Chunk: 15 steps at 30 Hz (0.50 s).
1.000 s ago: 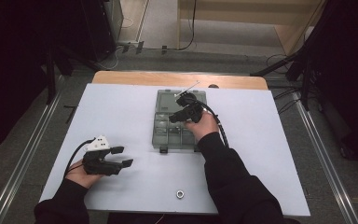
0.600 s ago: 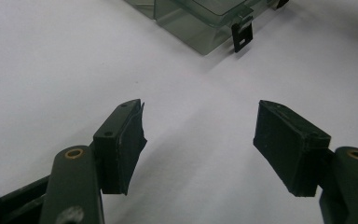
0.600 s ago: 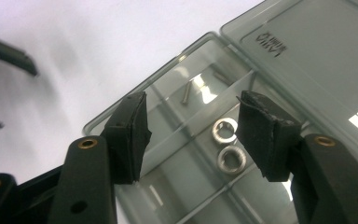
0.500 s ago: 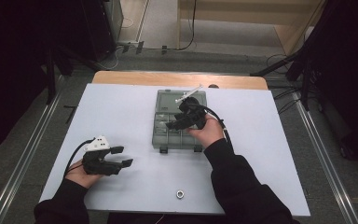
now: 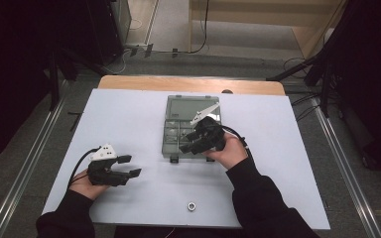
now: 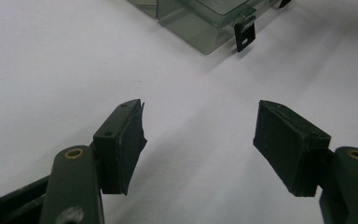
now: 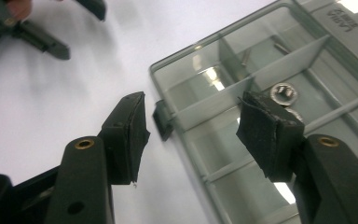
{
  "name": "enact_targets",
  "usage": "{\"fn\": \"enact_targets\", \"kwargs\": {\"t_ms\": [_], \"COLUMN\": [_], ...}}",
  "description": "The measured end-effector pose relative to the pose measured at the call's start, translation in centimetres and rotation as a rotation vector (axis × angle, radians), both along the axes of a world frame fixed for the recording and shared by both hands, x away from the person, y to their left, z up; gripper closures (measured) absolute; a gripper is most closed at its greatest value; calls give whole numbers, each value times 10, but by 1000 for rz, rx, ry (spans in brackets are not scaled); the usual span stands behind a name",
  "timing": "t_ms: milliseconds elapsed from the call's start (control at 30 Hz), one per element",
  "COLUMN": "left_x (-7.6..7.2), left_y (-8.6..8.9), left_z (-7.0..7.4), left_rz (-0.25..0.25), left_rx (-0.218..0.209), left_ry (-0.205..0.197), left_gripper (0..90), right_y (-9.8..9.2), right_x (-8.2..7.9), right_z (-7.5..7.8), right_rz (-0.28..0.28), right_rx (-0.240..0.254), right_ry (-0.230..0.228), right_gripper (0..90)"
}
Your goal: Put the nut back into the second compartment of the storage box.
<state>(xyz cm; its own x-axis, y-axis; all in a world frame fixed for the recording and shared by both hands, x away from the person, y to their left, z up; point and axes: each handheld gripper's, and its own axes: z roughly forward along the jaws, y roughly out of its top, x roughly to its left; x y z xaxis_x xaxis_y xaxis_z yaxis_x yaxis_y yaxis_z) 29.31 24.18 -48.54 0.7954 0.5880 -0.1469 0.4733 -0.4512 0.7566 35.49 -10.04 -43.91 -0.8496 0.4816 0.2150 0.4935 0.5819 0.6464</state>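
Note:
A clear plastic compartment box [image 5: 178, 106] lies at the table's middle, its lid open. My right gripper [image 5: 184, 142] hovers over the box's near left corner, pointing left. Its jaws have just been opening and now stand open with nothing between them. In the right gripper view, my right gripper [image 7: 193, 112] straddles the box's front wall [image 7: 205, 105] and black latch [image 7: 162, 119]; a metal nut [image 7: 283, 92] lies in a compartment behind. My left gripper [image 5: 131, 165] rests open on the table at the left, empty. The left gripper view shows my left gripper [image 6: 199, 109] over bare white surface, the box corner [image 6: 200, 23] ahead.
A loose metal nut [image 5: 191, 205] lies on the white table [image 5: 129, 119] near the front edge, between my forearms. Cables trail from both grippers. Dark floor and metal rails flank the table; a wooden strip [image 5: 188, 83] runs along its far edge.
My right gripper has drawn back from the box's middle toward its near edge. The left gripper has stayed where it was.

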Motion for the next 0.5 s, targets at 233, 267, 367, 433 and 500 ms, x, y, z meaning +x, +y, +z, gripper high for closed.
{"fn": "enact_targets", "kwargs": {"t_ms": [233, 267, 367, 433, 500], "left_x": [0, 0, 0, 1, 0], "left_y": [0, 0, 0, 0, 0], "left_z": [0, 0, 0, 0, 0], "left_rz": [-3, -3, -3, -4, -4], "left_rx": [1, 0, 2, 4, 3], "left_ry": [2, 1, 3, 3, 2], "left_gripper": [328, 328, 328, 328, 328], "right_y": [-4, -4, -4, -4, -3], "right_x": [-9, -10, -14, -16, -18], "right_z": [-2, -2, -3, -4, -6], "right_rz": [66, 73, 98, 115, 135], "right_rx": [13, 12, 14, 12, 7], "right_ry": [-3, -1, 5, 15, 14], "right_gripper": [430, 430, 422, 417, 414]}}
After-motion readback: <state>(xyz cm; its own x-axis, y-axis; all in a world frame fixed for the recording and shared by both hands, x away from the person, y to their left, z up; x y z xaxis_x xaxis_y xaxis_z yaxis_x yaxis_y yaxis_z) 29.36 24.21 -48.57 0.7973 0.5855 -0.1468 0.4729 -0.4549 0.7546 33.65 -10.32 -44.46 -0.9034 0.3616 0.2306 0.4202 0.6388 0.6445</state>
